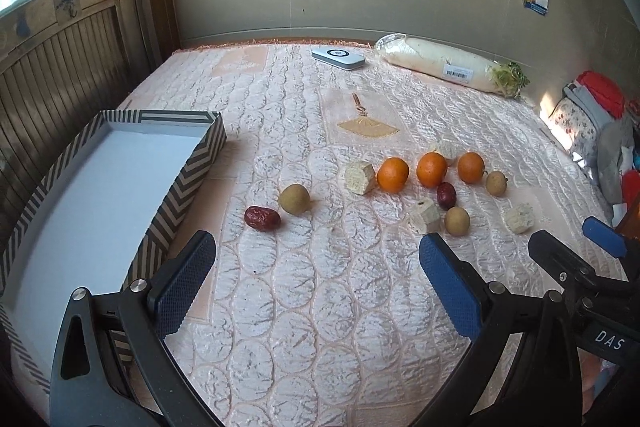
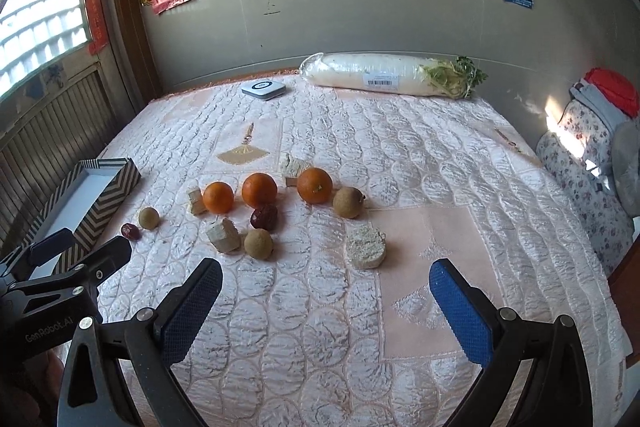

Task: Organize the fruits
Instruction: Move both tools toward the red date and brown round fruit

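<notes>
Three oranges (image 1: 393,174) (image 2: 218,197), three brown longans (image 1: 295,199) (image 2: 259,243), two red dates (image 1: 262,218) (image 2: 264,217) and several pale sugarcane chunks (image 1: 360,177) (image 2: 365,246) lie scattered on a pink quilted bed. An empty striped box (image 1: 100,187) (image 2: 98,183) sits at the left. My left gripper (image 1: 316,263) is open and empty, just short of the date and longan. My right gripper (image 2: 326,293) is open and empty, just short of the fruit cluster. Each gripper shows at the edge of the other's view.
A wrapped white radish (image 1: 444,63) (image 2: 384,75) and a small white device (image 1: 338,57) (image 2: 263,89) lie at the bed's far edge by the wall. Folded bedding and cushions (image 2: 592,163) are piled at the right. A wooden panel (image 1: 56,67) runs along the left.
</notes>
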{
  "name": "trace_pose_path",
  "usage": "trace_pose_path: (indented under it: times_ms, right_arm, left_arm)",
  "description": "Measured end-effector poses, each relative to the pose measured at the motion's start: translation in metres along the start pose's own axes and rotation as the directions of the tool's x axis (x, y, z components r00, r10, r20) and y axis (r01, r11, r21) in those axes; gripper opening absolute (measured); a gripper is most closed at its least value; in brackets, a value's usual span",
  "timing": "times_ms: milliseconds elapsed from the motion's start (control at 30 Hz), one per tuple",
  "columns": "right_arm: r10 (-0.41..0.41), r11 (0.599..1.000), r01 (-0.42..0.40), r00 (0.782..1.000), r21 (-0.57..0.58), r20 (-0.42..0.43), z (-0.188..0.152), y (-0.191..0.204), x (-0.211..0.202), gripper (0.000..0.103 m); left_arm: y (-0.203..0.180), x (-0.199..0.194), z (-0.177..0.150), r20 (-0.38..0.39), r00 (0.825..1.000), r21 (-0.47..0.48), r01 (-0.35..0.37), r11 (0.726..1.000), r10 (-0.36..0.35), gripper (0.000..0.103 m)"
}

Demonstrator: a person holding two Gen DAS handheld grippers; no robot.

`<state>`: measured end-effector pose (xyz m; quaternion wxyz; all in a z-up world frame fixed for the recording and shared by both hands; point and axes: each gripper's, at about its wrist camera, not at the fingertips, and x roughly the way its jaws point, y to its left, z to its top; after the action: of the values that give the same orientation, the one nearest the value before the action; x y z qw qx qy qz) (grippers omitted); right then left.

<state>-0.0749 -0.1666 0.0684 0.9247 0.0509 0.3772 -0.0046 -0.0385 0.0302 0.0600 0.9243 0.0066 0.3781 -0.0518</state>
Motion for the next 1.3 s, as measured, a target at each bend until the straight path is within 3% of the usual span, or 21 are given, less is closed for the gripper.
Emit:
trace_pose_path:
  times_ms: [1300]
  right_arm:
    - [-0.001,0.999,0.001,1.0,-0.045,0.005,-0.003,0.011,0.003,0.103]
  left_arm:
    - [0.004,0.008,-0.001,-0.02,1.0,-0.013,0.0,1.0,0.0,0.103]
